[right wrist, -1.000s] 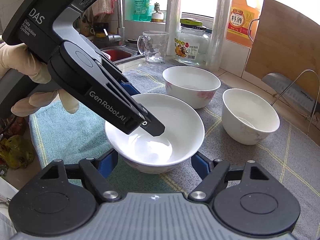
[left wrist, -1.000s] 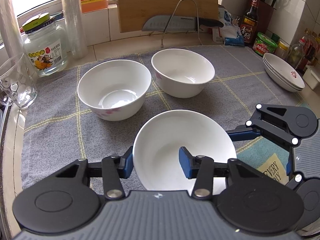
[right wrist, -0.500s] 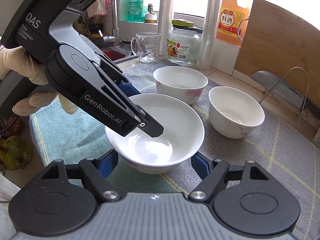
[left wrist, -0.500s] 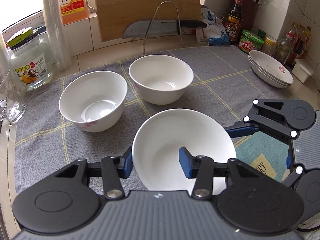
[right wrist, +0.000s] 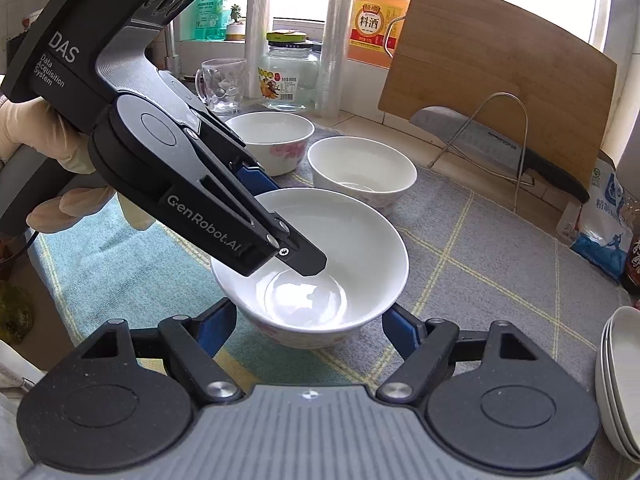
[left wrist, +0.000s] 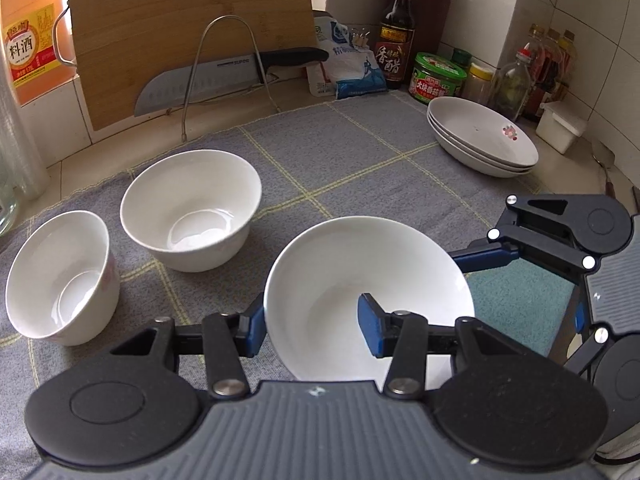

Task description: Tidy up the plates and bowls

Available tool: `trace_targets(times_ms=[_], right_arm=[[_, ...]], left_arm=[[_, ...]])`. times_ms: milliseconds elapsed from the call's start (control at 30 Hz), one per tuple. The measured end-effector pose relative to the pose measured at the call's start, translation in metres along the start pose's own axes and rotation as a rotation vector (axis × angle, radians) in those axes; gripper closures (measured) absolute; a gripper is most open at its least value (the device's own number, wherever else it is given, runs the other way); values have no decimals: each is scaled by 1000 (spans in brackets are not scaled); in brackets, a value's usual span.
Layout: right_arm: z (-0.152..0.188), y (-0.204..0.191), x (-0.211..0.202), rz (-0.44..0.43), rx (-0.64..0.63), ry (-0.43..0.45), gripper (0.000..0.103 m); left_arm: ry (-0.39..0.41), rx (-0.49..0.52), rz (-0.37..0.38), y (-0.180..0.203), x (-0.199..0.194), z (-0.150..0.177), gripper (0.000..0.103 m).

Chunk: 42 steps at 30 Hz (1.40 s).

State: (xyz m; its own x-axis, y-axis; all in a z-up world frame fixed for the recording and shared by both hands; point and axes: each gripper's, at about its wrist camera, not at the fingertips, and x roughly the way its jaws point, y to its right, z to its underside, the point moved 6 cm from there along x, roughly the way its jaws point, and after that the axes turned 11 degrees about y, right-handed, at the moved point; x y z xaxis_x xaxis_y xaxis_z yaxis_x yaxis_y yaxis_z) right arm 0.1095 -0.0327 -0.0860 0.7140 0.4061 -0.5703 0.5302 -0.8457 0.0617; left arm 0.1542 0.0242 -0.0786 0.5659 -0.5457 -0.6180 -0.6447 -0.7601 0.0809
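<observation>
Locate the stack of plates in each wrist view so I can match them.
Left wrist: stack of plates upper right, on the grey mat near the condiment jars.
Right wrist: stack of plates cut off at the lower right edge.
Shared landmark: knife behind the wire stand.

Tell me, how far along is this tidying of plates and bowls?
Partly done. The plates already sit stacked at the far right of the mat. The left gripper is clamped on the rim of the nearest bowl, while the right gripper sits open around it. The other two bowls stand separately, not yet nested.
</observation>
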Motion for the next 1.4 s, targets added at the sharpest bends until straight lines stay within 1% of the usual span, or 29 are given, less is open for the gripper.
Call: trace_targets(times_ms=[267,633,733,767,800,833,900,933,1000,1067,1233,1400], right_arm=[[14,27,-10,45,24,-27,20],[23,37,-7,32,58,-62,20],[23,38,-6,26,60,-60,19],[23,38,-6,21,59,-60,19],[23,39,-6,15,60,-60,16],[22,39,-6,13,63,-56,8],[21,41,-9,9,64,-38,2],[19,42,-11,1,67,-30,2],[17,44,-14,-15,78,-22,1],[16,46,-16,-15,74,-22,1],[8,53,-20,-24,51,-11,1],[-4,62,-15,-49,45,0,1]], left_arm=[[-8,22,41,22,22,-8,57],[-31,-1,54,29,36,-4,56],[-27,-1,60,31,35,-3,47],[-22,1,58,31,34,-3,40],[-15,8,51,31,33,-4,33],[-8,15,43,32,31,-4,31],[14,32,27,32,25,-7,28],[23,33,23,31,22,-8,27],[47,27,6,27,15,-12,20],[73,22,-23,22,8,-15,16],[127,-2,-108,7,-4,-19,13],[147,-41,-187,-11,-6,-15,13]])
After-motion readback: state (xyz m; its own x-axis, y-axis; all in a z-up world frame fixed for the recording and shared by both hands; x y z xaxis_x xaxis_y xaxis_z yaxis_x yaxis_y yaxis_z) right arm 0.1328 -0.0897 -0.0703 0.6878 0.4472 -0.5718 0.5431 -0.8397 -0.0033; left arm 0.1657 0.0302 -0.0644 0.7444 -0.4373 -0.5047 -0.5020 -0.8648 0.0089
